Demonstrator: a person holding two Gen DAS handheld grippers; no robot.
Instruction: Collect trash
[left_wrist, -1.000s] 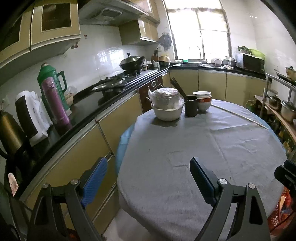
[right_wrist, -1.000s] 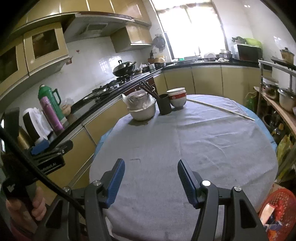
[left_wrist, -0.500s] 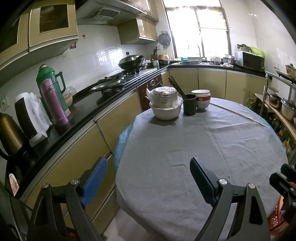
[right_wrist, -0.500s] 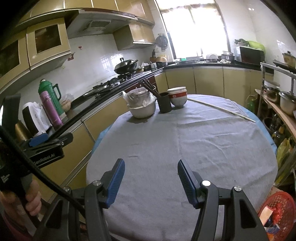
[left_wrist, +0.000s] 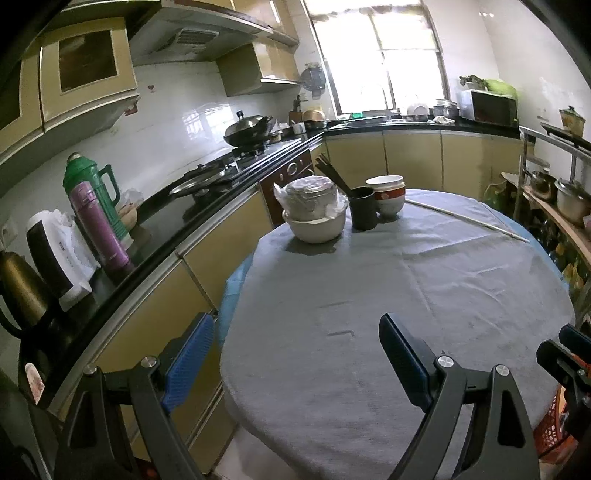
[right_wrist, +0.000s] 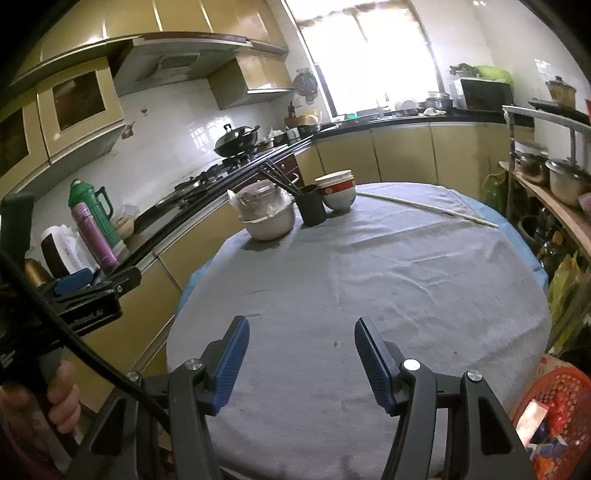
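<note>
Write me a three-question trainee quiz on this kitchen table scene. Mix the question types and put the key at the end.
1. True or false: the right gripper has its jaws shut on a piece of trash.
2. Multiple choice: the dark cup with chopsticks stands A) between the white bowl holding a bagged container and the stacked bowls; B) on the black counter; C) inside the red basket.
3. Fill in: the long thin white stick lies on the far right part of the grey ____ that covers the round table.

Key
1. False: both the right gripper and the left gripper are open with nothing between the jaws.
2. A
3. Tablecloth
</note>
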